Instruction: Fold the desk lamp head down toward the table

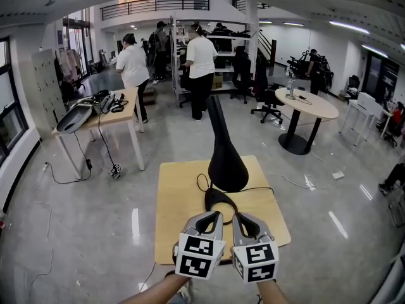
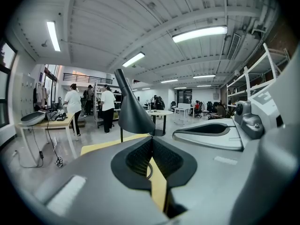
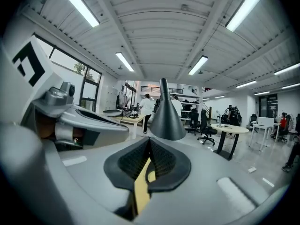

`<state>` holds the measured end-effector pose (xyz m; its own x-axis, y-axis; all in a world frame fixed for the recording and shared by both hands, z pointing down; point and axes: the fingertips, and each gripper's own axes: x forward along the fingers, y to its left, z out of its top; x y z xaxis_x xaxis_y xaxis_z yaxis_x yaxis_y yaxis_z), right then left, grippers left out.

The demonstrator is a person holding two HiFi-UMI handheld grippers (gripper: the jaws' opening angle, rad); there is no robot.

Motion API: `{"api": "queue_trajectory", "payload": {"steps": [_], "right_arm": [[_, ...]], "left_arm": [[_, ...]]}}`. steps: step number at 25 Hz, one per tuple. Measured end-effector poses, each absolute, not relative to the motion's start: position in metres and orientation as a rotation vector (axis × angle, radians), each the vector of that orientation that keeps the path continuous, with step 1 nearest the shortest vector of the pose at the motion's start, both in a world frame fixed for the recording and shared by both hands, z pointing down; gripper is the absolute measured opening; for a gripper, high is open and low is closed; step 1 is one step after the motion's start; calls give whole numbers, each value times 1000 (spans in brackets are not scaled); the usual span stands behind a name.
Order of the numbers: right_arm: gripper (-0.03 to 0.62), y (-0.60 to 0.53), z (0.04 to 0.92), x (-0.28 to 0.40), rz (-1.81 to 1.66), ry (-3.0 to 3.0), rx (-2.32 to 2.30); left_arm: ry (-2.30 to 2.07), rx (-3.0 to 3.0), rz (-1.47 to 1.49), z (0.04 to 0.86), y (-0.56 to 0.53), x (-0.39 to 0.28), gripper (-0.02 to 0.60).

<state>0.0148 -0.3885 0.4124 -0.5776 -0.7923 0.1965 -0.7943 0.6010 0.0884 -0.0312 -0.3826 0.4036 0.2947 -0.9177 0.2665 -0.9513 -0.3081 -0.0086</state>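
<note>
A black desk lamp stands on the small wooden table (image 1: pixel 177 233). Its cone-shaped head (image 1: pixel 226 163) has the wide mouth facing down and the narrow neck rising up and back. Its curved black base (image 1: pixel 218 199) and cord (image 1: pixel 201 182) lie just below the head. My left gripper (image 1: pixel 215 215) and right gripper (image 1: pixel 239 218) sit side by side at the table's near edge, just short of the base. Both are shut with nothing in them. The lamp head (image 2: pixel 133 114) stands beyond the left gripper (image 2: pixel 151 140) in the left gripper view, and the lamp head (image 3: pixel 165 118) beyond the right gripper (image 3: pixel 150 139) in the right gripper view.
A long desk (image 1: pixel 95 109) with gear stands to the left, and a round table (image 1: pixel 308 104) is at the back right. Several people (image 1: pixel 201 56) stand by shelves far behind. Office chairs (image 1: pixel 269 97) are near the round table. Shiny floor surrounds the small table.
</note>
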Motion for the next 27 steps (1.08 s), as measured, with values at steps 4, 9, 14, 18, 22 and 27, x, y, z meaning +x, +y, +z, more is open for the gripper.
{"api": "queue_trajectory", "payload": {"steps": [4, 9, 14, 18, 22, 27], "right_arm": [[5, -385, 410, 11, 63, -2651, 1298], [6, -372, 400, 13, 89, -2666, 1318], [5, -370, 395, 19, 109, -2683, 1329], [5, -369, 398, 18, 110, -2680, 1329], [5, -374, 404, 20, 116, -2681, 1333], [5, -379, 395, 23, 121, -2682, 1324]], "left_arm": [[-1752, 2421, 329, 400, -380, -31, 20], [-1741, 2438, 320, 392, -367, -27, 20], [-1736, 2450, 327, 388, -364, -21, 20], [-1735, 2459, 331, 389, -364, -19, 20], [-1734, 2463, 335, 395, -369, -16, 20], [-1737, 2462, 333, 383, -375, -12, 20]]}}
